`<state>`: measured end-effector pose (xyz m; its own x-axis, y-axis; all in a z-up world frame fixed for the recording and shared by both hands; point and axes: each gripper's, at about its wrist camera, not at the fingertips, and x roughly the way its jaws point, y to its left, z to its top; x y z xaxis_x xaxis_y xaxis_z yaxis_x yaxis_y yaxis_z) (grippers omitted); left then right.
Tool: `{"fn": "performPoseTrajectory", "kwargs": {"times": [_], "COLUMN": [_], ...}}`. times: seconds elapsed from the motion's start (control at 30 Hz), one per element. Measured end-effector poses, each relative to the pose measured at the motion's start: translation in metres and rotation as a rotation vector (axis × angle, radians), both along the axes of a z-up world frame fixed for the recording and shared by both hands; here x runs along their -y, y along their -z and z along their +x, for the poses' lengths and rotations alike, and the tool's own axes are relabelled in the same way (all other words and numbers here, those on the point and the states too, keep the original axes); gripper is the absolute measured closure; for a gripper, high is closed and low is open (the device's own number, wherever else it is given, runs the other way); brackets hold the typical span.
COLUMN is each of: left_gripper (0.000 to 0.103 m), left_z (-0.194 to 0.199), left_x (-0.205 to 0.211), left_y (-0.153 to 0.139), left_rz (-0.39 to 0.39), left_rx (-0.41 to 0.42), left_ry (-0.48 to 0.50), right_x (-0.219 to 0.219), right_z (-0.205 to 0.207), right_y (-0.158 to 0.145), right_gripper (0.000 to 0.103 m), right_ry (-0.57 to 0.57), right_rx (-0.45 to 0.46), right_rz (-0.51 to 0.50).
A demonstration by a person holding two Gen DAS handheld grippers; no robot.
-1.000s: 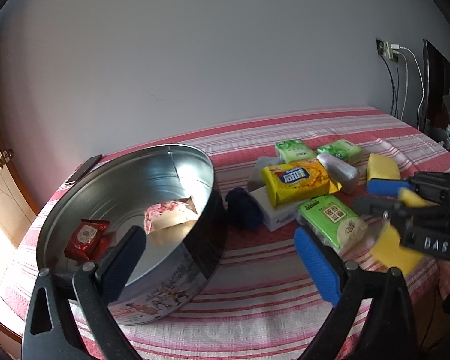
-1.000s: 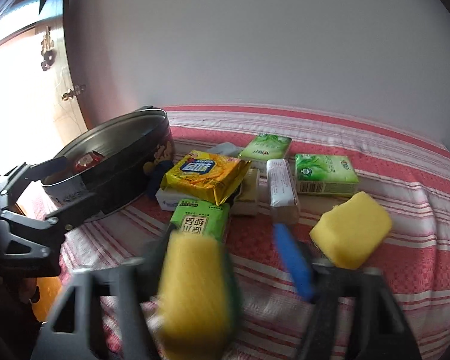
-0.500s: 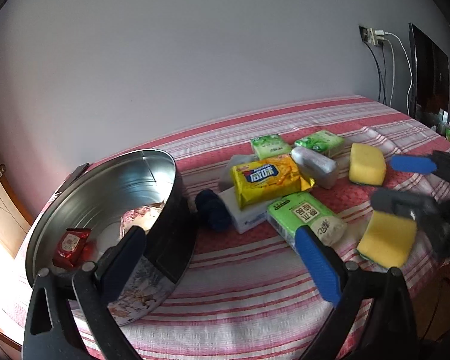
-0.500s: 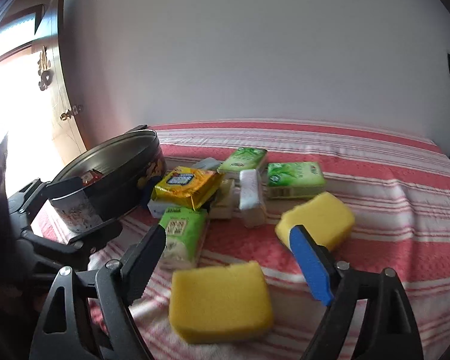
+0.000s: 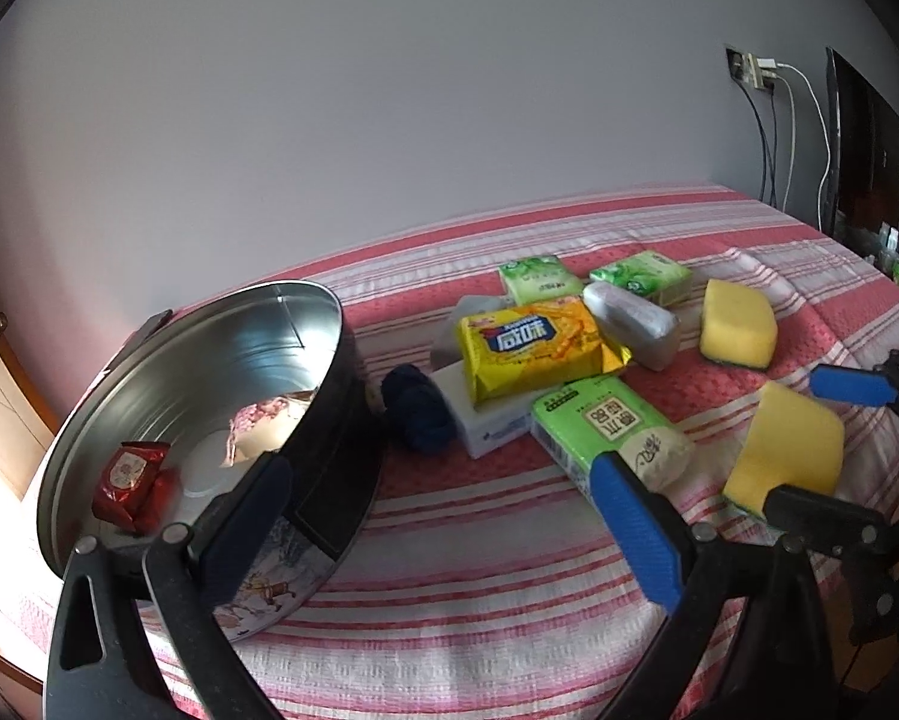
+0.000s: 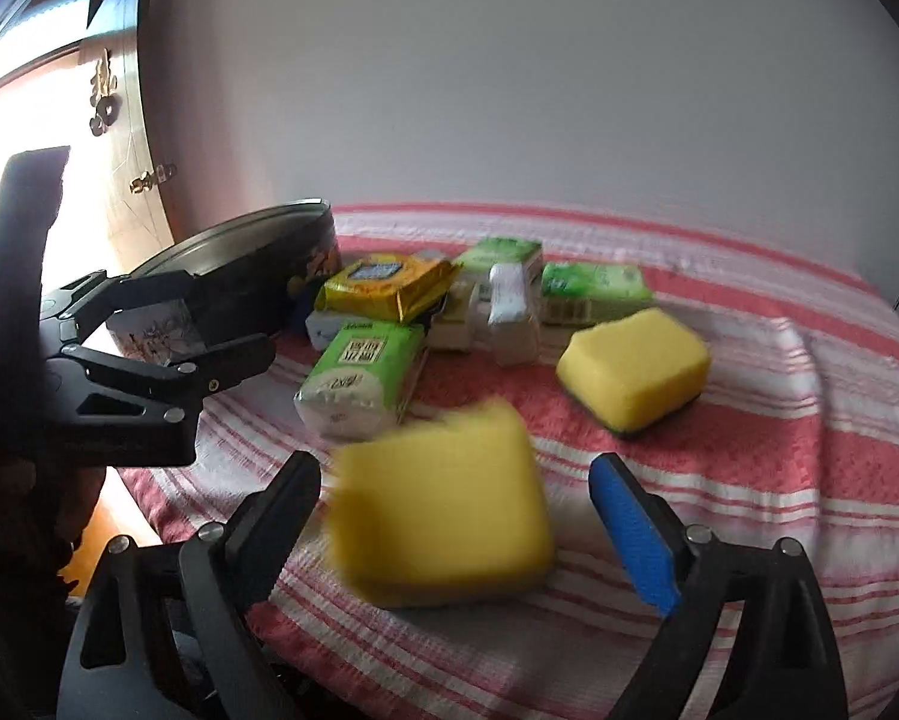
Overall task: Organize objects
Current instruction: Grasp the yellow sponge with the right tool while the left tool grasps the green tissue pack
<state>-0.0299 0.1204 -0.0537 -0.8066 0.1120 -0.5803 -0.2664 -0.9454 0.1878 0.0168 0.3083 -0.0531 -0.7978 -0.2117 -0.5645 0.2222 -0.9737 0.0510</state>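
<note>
The worktop (image 5: pixel 479 546) carries a red-and-white striped cloth. A round metal tin (image 5: pixel 305 324) stands at its left end and serves as the landmark here. Inside the tin lie a red packet (image 5: pixel 128 474) and a pink-patterned packet (image 5: pixel 263 420).

Just right of the tin lies a dark blue bundle (image 5: pixel 416 414), then a pile of packs: a yellow snack pack (image 5: pixel 533 348) on a white box (image 5: pixel 491 426), a green tissue pack (image 5: pixel 605 426) in front, and two green packs behind. Farther right of the tin lies a yellow sponge (image 6: pixel 632 369).

The left hand-held gripper (image 5: pixel 443 516) has its jaws wide apart, nothing between them, with its left finger over the tin's near rim.

The right hand-held gripper (image 6: pixel 461 534) has just been opening; its jaws stand wide. A second yellow sponge (image 6: pixel 443 510), blurred, sits between them, clear of both pads, well right of the tin.
</note>
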Motion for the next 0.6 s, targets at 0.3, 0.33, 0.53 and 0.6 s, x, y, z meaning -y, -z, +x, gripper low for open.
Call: {"fn": "performPoseTrajectory", "kwargs": {"times": [0.3,0.33,0.53,0.6], "left_gripper": [0.001,0.001,0.001,0.001], "left_z": [0.001,0.0,-0.012,-0.016], "left_x": [-0.011,-0.011,-0.03,-0.039], "left_y": [0.003,0.003,0.007,0.01], "left_rz": [-0.009,-0.007,0.037,0.052], "left_rx": [0.008,0.01,0.062,0.084], "left_ry": [0.025,0.025,0.045,0.053], "right_x": [0.008,0.006,-0.017,-0.024], "right_z": [-0.005,-0.004,0.005,0.006], "right_y": [0.014,0.014,-0.004,-0.008], "right_gripper": [0.01,0.015,0.034,0.034], "right_ry": [-0.03,-0.027,0.09,0.127], "right_rx": [0.041,0.037,-0.059,-0.076], "right_rz": [0.037,0.024,0.01,0.009]}}
